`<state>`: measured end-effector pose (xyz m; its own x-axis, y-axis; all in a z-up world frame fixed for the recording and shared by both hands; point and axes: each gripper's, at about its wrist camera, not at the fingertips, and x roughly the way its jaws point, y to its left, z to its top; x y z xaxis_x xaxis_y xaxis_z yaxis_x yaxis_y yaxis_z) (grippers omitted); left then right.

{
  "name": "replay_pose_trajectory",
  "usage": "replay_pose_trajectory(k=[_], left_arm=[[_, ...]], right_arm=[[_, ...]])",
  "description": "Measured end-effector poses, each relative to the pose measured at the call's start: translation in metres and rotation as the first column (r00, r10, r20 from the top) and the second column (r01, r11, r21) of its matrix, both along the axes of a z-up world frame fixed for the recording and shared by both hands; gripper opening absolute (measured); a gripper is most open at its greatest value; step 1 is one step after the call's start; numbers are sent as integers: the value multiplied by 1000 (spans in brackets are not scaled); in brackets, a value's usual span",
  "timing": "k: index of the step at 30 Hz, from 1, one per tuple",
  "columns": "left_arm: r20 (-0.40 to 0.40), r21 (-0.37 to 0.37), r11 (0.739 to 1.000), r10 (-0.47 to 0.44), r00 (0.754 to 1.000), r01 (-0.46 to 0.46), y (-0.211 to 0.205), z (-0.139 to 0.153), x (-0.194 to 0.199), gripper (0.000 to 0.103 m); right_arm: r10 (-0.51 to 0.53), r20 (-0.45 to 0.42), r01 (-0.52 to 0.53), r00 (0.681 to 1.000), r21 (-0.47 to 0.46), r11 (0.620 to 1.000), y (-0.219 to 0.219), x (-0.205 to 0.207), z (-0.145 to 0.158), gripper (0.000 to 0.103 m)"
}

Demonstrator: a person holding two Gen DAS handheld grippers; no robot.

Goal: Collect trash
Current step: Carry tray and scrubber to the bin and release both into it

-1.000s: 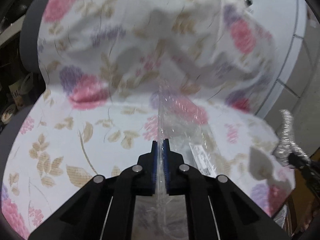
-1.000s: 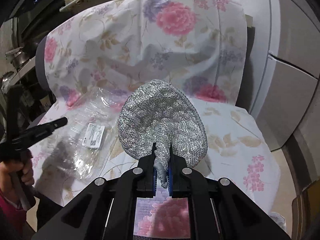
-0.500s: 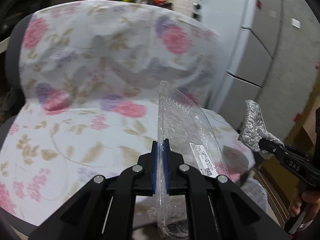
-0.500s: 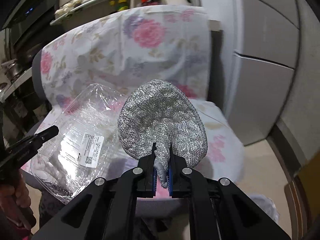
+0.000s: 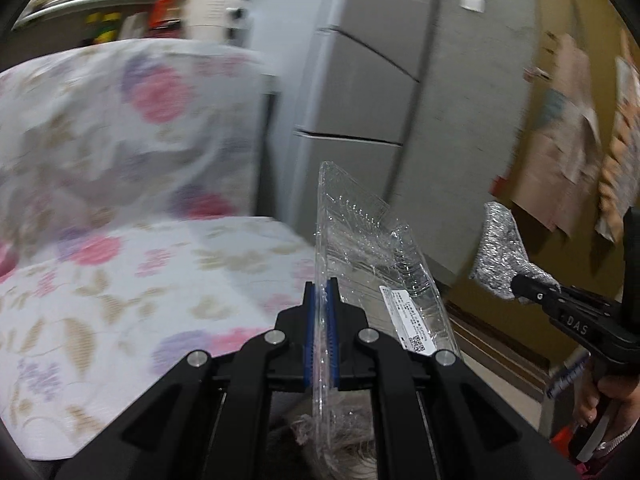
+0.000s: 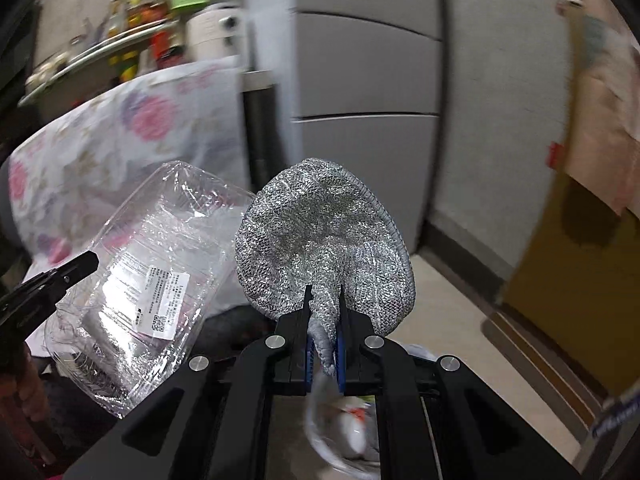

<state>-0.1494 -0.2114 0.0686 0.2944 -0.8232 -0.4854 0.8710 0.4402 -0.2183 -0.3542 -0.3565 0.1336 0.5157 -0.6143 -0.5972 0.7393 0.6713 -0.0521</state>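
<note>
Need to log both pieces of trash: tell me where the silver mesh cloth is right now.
The silver mesh cloth is pinched in the right gripper, held in the air before the grey fridge, right of the clear plastic container.

Home kitchen: grey fridge [image 5: 360,92], shelf [image 6: 100,46] of bottles and jars (blurred), floral-covered chair [image 5: 132,184].

Clear plastic clamshell container [image 5: 372,268]: crumpled, white printed label, held on edge, off the seat | Silver mesh scouring cloth [image 6: 324,248]: fanned upward, bunched at base, held aloft
</note>
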Motion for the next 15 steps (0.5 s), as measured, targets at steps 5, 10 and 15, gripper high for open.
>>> replay_pose_trajectory(k=[5,10,15], left_arm=[[6,31,993,-115,993,115,-51,-8,-35,4],[-13,57,982,-177,984,177,-90,-29,-58,4],[-47,90,975,-202,978,205,-118,-50,-62,4]], right_arm=[[-99,14,99,995,5,995,-19,-40,-7,9],[-171,15,171,985,25,985,-41,-65,-23,10],[-203,-25,205,979,102,973,-64,-76,-56,10]])
